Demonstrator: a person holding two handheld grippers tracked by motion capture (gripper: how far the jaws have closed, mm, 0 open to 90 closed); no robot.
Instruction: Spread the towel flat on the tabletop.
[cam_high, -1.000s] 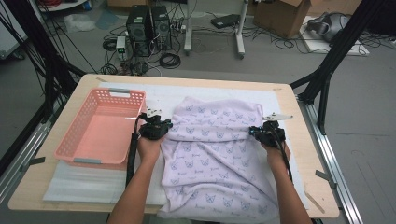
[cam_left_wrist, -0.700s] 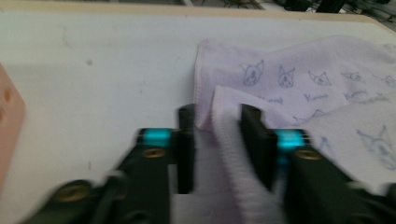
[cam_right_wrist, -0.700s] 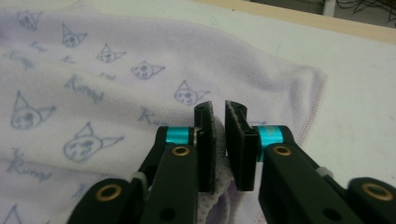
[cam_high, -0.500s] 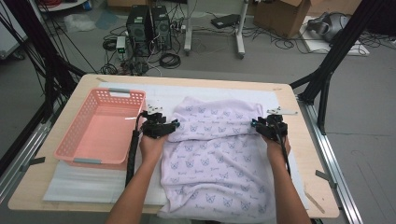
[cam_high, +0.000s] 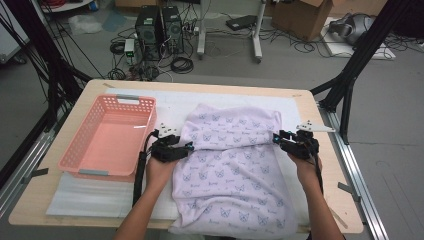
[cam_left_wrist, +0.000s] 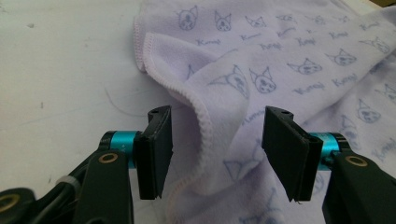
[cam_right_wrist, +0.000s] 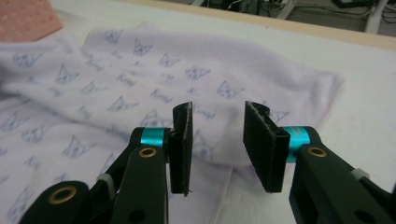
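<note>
We are holding the left claw (cam_high: 187, 146) at the left edge of the lilac cat-print towel (cam_high: 235, 165), which is lying folded on the tabletop (cam_high: 320, 200) right of the pink basket (cam_high: 107, 135). Its jaws have just been opening; the hem is sitting loose between them. The right claw (cam_high: 276, 140), at the towel's right edge, has been opening too, gripping nothing.

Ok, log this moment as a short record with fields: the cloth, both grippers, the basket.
cloth: lilac towel with cat print, top part folded over, on the white mat
left gripper: jaws just opened, towel hem between them, not pinched
right gripper: jaws just opened, above the towel's edge
basket: pink basket, left of the towel, empty
</note>
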